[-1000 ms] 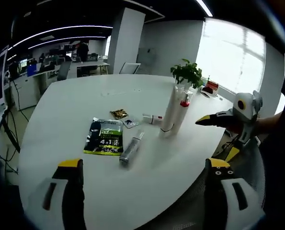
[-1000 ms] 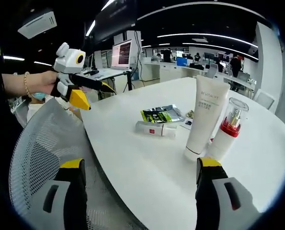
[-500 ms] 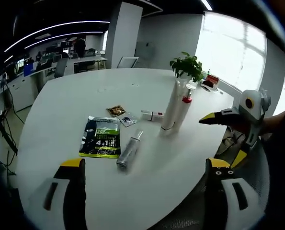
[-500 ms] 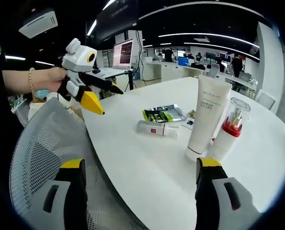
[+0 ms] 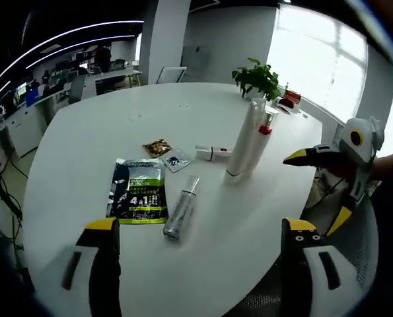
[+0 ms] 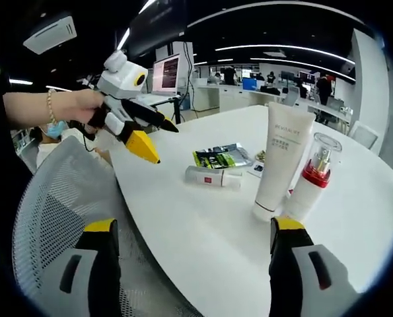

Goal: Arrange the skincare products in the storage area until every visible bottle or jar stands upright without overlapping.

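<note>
On the white round table [image 5: 84, 132] a tall white tube [image 5: 242, 146] [image 6: 282, 158] and a clear pump bottle with a red collar [image 5: 261, 140] [image 6: 313, 177] stand upright side by side. A silver tube [image 5: 180, 215] [image 6: 212, 177] lies flat beside a green sachet pack [image 5: 139, 197] [image 6: 221, 157]. A small white tube [image 5: 213, 152] lies behind them. My left gripper [image 5: 199, 226] [image 6: 166, 145] is open and empty over the table's near edge. My right gripper [image 6: 195, 226] [image 5: 308, 193] is open and empty, off the table's edge by the upright pair.
Two small sachets [image 5: 167, 153] lie past the green pack. A potted plant [image 5: 257, 79] stands at the far edge. A grey mesh chair [image 6: 57, 198] sits below the right gripper, beside the table. A person's hand [image 6: 71, 109] holds the left gripper. Desks and monitors stand behind.
The left gripper has moved in over the table edge, so the products look closer in its view. The right gripper has barely moved. Nothing on the table has shifted.
</note>
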`<state>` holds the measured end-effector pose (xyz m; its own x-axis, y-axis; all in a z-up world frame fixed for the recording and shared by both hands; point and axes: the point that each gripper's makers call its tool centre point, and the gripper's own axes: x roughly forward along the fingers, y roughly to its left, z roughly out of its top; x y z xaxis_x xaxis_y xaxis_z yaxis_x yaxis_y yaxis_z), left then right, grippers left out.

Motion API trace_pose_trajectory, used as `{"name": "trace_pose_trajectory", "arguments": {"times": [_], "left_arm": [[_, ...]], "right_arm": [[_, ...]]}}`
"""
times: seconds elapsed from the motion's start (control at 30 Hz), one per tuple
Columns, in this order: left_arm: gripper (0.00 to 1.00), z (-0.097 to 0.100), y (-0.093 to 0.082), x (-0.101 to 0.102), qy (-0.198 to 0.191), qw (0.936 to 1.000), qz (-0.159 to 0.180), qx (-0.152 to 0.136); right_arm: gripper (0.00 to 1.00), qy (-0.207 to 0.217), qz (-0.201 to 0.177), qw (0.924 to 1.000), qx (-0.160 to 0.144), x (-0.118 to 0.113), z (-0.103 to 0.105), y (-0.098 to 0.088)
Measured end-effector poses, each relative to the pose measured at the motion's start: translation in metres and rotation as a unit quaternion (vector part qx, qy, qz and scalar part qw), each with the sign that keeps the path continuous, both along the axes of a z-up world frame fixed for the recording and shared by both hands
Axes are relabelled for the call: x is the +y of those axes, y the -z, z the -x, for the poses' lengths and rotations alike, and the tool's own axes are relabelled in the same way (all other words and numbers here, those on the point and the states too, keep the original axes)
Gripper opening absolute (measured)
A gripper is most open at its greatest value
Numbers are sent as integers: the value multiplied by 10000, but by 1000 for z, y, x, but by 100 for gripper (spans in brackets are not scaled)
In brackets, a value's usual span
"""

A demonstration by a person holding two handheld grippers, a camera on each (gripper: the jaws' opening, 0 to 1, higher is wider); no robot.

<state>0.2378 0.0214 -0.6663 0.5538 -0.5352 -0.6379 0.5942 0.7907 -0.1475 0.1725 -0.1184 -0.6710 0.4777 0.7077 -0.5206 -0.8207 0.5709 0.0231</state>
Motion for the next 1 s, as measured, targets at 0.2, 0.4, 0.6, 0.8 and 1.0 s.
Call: {"name": "trace_pose_trajectory", "arguments": {"times": [0.2, 0.4, 0.6, 0.8, 1.0], "left_arm": [[93, -9, 8, -2, 124, 9998, -109, 88], [90, -13, 16, -1, 227, 9992, -254, 226], [88, -17, 23, -3, 313, 9982, -373, 349], [82, -20, 30, -3, 395, 9971, -491, 426], [77, -22, 39, -1, 502, 9952, -649, 543]], "right_arm": [[94, -9, 54, 10000, 20, 0, 1, 2], [94, 13, 96, 10000, 14, -1, 0, 3], [94, 82, 93, 9999, 39, -3, -1, 3], [93, 120, 135, 9998, 51, -5, -2, 4], [93, 169, 166, 9997, 14, -6, -4, 5]]}}
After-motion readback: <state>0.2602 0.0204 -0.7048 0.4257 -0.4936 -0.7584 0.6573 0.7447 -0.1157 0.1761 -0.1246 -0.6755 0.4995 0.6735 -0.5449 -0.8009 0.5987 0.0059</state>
